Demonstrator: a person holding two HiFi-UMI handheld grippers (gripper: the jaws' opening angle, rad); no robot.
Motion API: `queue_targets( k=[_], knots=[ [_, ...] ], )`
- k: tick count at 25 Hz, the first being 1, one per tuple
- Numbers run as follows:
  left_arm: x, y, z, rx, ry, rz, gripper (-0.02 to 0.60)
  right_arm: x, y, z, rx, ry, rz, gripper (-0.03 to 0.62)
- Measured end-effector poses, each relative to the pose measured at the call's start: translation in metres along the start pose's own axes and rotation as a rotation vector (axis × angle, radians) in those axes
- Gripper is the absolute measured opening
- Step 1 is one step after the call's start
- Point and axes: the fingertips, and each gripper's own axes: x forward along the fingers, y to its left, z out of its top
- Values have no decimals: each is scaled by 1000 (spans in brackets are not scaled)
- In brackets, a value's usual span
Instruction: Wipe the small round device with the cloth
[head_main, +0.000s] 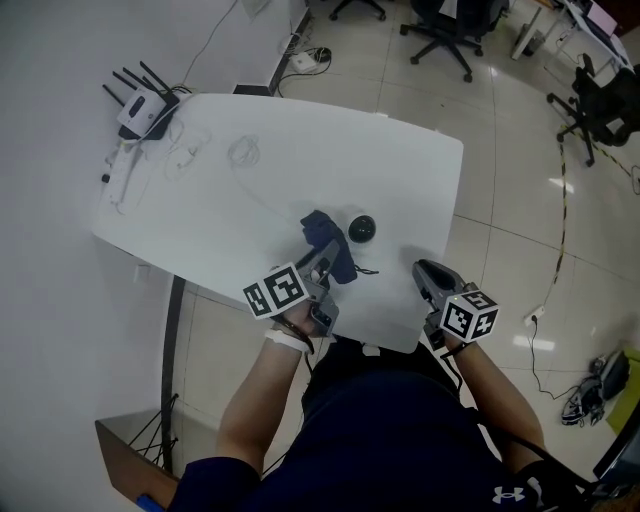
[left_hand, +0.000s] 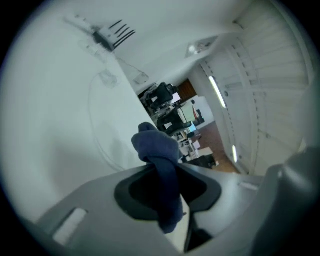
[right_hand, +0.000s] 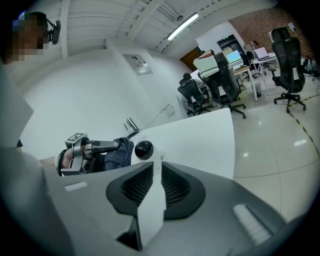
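The small round device (head_main: 361, 228) is a black dome on a white base and stands on the white table (head_main: 250, 190) near its front edge. In the right gripper view the device (right_hand: 143, 149) sits just beyond the jaws. My left gripper (head_main: 325, 258) is shut on a dark blue cloth (head_main: 328, 243), which hangs bunched just left of the device. The left gripper view shows the cloth (left_hand: 159, 155) pinched between the pads of that gripper (left_hand: 167, 180). My right gripper (head_main: 425, 270) hovers at the table's front right. Its jaws (right_hand: 152, 162) stand a narrow gap apart with nothing between them.
A white router (head_main: 145, 105) with black antennas sits at the table's far left corner, with thin cables (head_main: 240, 152) looping across the tabletop. Office chairs (head_main: 445, 25) stand on the tiled floor beyond the table. The table's right edge (head_main: 450, 220) drops off beside the right gripper.
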Motion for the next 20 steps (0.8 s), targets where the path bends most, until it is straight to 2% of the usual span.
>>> queue_targets(
  k=[2,4,6,9,10,13,14,15,16,17,18,20],
  knots=[
    [-2,1,12,312,45,126,104,-1,-2,0,1,-3,-1,57],
    [3,-5,18,644,129,236,104,-4,-4,-1,7,-5,-6,57],
    [16,-19,16,913,201,258,104,-6,-6,-1,11,-8,-11,57],
    [38,-47,7,1289,280,232,104,-6,-7,0,16,-13,-13,57],
    [44,-55,0,1436,328,231,104,-5,-7,1,18,-15,-14,57],
    [58,-59,-30,1951,564,280,104,-6,-8,0,24,-20,-14,57],
    [61,-56,-39,2092,643,307,104,-6,-7,-1,27,-21,-13,57],
    [64,-52,-45,2180,700,327,104,-6,-7,-1,29,-22,-12,57],
    [66,-48,-50,2202,728,336,104,-6,-6,-2,32,-24,-11,57],
    [66,-46,-50,2166,725,339,104,-5,-5,-3,34,-26,-10,57],
    [64,-45,-47,2084,692,342,104,-5,-4,-3,35,-28,-9,57],
    [54,-45,-31,1831,575,356,104,-5,-5,-2,38,-34,-10,57]
  ],
)
